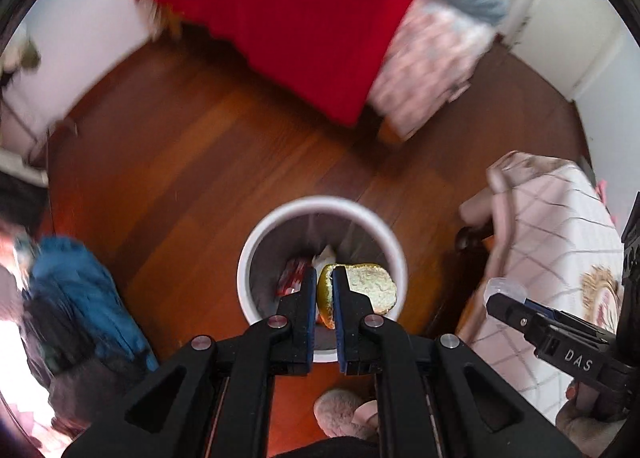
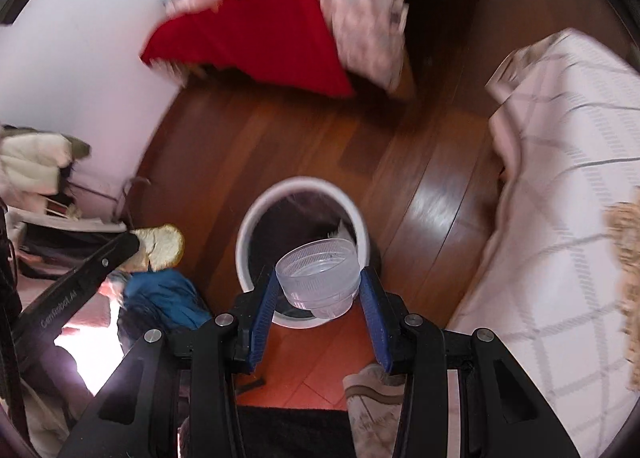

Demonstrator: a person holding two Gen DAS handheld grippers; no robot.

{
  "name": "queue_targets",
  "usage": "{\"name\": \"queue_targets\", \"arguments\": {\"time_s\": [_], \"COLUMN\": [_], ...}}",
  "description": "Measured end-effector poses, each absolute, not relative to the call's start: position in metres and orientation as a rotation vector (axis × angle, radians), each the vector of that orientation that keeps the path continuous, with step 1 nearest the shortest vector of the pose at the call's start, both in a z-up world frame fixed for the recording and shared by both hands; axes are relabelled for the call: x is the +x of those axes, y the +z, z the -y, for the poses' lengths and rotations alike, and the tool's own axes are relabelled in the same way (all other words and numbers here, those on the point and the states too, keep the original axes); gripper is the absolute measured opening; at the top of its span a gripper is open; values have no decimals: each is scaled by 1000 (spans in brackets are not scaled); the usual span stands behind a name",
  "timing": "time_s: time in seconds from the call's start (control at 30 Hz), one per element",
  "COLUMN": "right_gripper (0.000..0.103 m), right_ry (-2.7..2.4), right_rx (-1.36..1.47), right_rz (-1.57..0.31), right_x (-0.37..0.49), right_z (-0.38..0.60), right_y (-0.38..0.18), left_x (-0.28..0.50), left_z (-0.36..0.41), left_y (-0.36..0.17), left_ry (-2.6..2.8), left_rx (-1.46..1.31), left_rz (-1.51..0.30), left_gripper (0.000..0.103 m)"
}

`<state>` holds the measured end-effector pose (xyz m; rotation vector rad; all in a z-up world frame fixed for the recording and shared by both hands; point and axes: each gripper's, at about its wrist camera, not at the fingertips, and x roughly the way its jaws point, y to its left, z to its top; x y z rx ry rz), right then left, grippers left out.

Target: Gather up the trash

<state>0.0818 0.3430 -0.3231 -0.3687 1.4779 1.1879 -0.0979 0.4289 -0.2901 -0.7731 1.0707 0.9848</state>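
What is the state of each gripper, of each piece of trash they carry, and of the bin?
left gripper: shut on the peel.
fruit peel: clamped by its edge, held above the bin.
right gripper: shut on the plastic cup.
plastic cup: held between the pads, mouth toward the camera, nothing visible inside.
trash bin: upright on the floor, lined, some trash already inside.

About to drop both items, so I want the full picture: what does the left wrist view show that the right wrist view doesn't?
Only the left wrist view: red wrapper and white scrap already in the bin, a slipper below.

Only the right wrist view: the plastic cup seen fully, and clothing on a rack at left.

Both: the white bin, fruit peel in the left hand-held gripper, right hand-held gripper, red blanket, blue garment.
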Motion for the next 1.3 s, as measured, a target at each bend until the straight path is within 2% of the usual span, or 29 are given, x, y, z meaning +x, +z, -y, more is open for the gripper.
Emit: {"name": "queue_targets", "arguments": {"time_s": [0.13, 0.23, 0.3, 0.33, 0.37, 0.4, 0.43, 0.47, 0.5, 0.53, 0.57, 0.6, 0.63, 0.7, 0.77, 1.0, 1.3], "right_gripper": [44, 44, 44, 45, 45, 48, 53, 67, 73, 74, 82, 97, 103, 103, 103, 103, 103], "right_ry": [1149, 1134, 1140, 1140, 1141, 1138, 1135, 1139, 1141, 1140, 1143, 1143, 1140, 1125, 1118, 1109, 1141], "right_rx": [-441, -476, -507, -521, -537, -556, -563, -567, -579, -601, -614, -629, -647, -690, -711, -718, -657], "right_rz": [-1553, -1592, -1622, -1631, -1637, -1638, -1635, -1631, -1618, -1596, -1586, -1576, -1561, -1516, -1489, -1423, -1360], "right_x": [66, 58, 53, 50, 48, 46, 45, 43, 41, 39, 37, 37, 36, 34, 34, 35, 34], "right_z": [-383, -403, -414, -419, -422, -424, -424, -424, -423, -422, -420, -419, -418, -411, -406, -382, -349], "right_y": [-373, -400, -417, -423, -429, -434, -436, -438, -438, -436, -436, -435, -433, -423, -415, -381, -330], "left_x": [-116, -124, -128, -129, -131, -132, -135, -138, -140, -142, -144, -145, -146, -149, -151, -156, -155], "left_z": [-453, -465, -468, -468, -468, -470, -468, -469, -468, -469, -467, -463, -461, -454, -446, -417, -383], "left_y": [-342, -364, -367, -368, -367, -367, -366, -364, -364, -364, -362, -360, -359, -355, -352, -330, -274], "left_ry": [973, 984, 999, 1014, 1024, 1034, 1050, 1061, 1069, 1076, 1089, 1097, 1104, 1108, 1111, 1122, 1145], "left_rx": [-884, -932, -929, -927, -926, -924, -917, -913, -912, -911, -900, -887, -883, -874, -865, -833, -728], "left_rz": [-1142, -1181, -1181, -1177, -1168, -1157, -1150, -1154, -1156, -1154, -1156, -1159, -1161, -1158, -1163, -1149, -1073], "left_gripper": [7, 13, 31, 62, 88, 92, 92, 92, 92, 93, 94, 94, 94, 95, 102, 102, 103]}}
